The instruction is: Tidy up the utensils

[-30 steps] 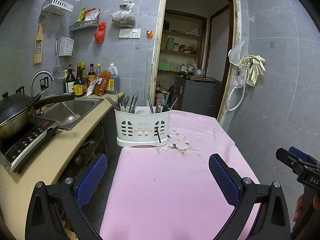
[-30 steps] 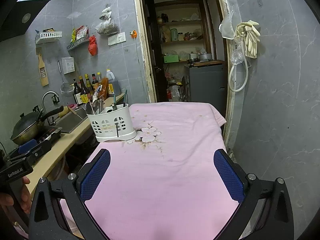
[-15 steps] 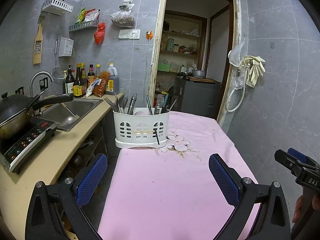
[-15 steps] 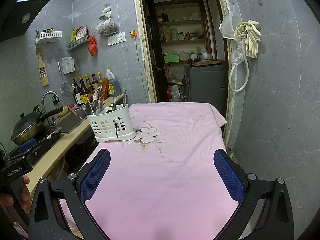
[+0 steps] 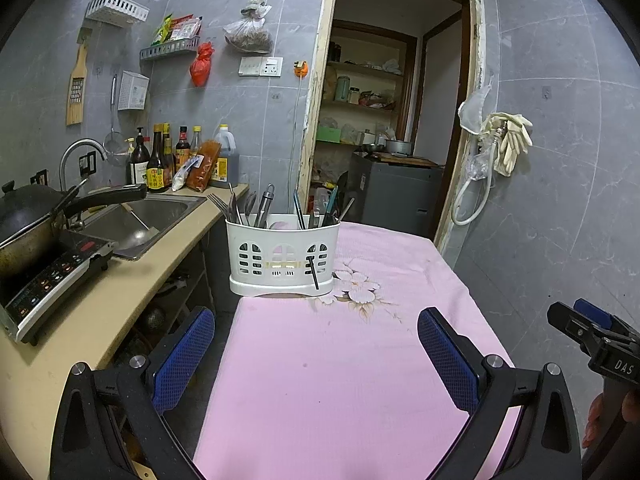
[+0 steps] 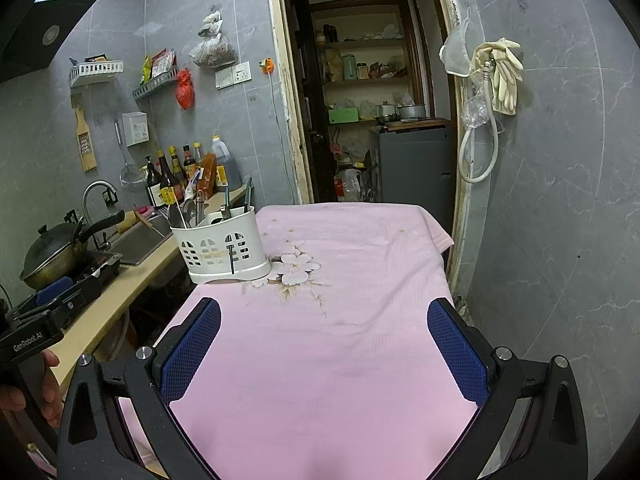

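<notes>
Far L of the left tongs point(image 5: 316, 344): a dark wok point(image 5: 24, 220) on an induction cooker point(image 5: 52, 276), then a steel sink point(image 5: 140, 220) w/ a curved tap, all on the beige kitchen surface point(image 5: 132, 280). Sauce bottles point(image 5: 160, 160) stand at the back of it, by the wall.

Left tongs are released, blue pads wide apart, nothing btwn them. Ahead of them & a bit L of centre stands the white utensil caddy point(image 5: 283, 258), upright at the near-L edge of the pink cloth point(image 5: 340, 360), well apart from the pads. Forks, spoons & other utensils point(image 5: 256, 208) stick up out of it; which compartment each sits in can't be told. One thin dark stick point(image 5: 313, 274) pokes out thru a front slot, tilted. Just R of the caddy, a flower print point(image 5: 360, 292) on the cloth.

Right tongs point(image 6: 324, 340) also released, pads spread, empty, over bare cloth. From this view the caddy point(image 6: 224, 252) sits ahead & to the L, well apart. At the far L edge a hand point(image 6: 44, 392) grips the other tool's handle.

Beyond: an open doorway w/ shelves. R of it, pale gloves point(image 6: 504, 76) & a hose hang on the tiled wall.
</notes>
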Tool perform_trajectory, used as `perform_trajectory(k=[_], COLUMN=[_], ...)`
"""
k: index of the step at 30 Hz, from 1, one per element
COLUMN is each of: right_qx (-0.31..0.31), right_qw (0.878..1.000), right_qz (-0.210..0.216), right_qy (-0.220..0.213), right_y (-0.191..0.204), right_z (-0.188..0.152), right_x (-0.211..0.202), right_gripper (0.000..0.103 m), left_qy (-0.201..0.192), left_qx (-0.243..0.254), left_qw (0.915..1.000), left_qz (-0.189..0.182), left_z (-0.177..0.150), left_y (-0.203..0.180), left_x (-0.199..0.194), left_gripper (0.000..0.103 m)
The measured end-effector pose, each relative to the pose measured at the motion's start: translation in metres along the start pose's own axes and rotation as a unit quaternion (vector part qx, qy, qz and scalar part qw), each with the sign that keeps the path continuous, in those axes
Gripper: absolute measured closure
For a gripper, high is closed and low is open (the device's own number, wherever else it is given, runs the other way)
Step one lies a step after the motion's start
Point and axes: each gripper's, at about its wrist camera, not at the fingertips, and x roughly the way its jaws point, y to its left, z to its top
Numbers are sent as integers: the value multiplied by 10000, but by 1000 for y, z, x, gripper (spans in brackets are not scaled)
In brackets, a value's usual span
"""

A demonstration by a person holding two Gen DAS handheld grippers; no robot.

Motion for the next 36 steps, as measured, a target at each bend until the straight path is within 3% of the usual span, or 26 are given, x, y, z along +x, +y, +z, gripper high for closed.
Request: perform_trajectory(k=[36], right_qx=[105], right_qw=[9999], right_qz=[-64], right_qy=[118], right_y=[-3], right_z=[-2], right_x=[16], right_gripper=[2], left_qy=[116], left_qx=[13], left_qw=[9999], left_qz=[-67], left_z=[1], left_y=[-6], left_x=[21], left_gripper=[1])
